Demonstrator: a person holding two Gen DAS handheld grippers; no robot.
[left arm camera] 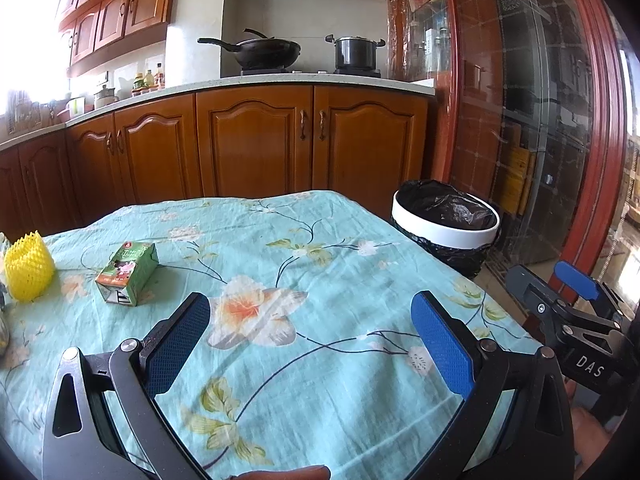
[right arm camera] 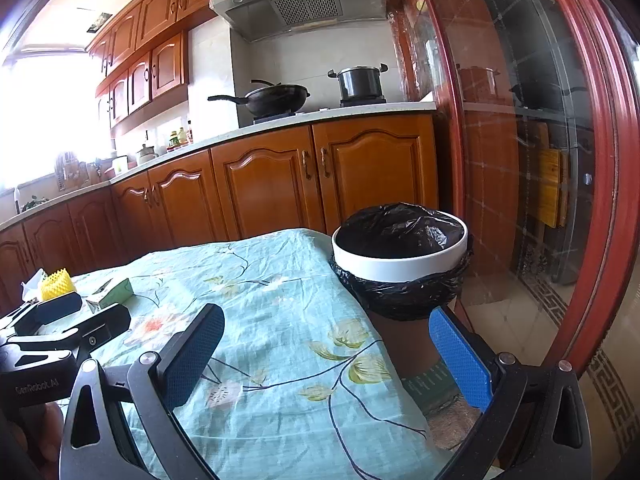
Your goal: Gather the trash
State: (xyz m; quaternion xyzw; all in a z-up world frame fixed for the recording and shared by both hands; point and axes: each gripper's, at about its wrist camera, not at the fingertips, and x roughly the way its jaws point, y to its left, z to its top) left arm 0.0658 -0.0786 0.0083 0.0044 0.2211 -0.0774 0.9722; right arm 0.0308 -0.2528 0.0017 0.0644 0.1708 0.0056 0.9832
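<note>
Both my grippers, left (left arm camera: pixel 310 334) and right (right arm camera: pixel 326 344), spread wide, holding nothing, above the tablecloth (left arm camera: pixel 320 240). Carton (left arm camera: pixel 128 272) lies far-left beside yellow net (left arm camera: pixel 28 266). Bin (right arm camera: pixel 400 258) off table's right corner.

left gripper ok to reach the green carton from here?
Probably yes. The left gripper is open and empty, and the green carton lies ahead to its left with only bare tablecloth between; the yellow foam net sits apart from it.

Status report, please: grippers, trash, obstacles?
Left gripper and right gripper open, empty. Carton and yellow net on table. Bin unobstructed.
</note>
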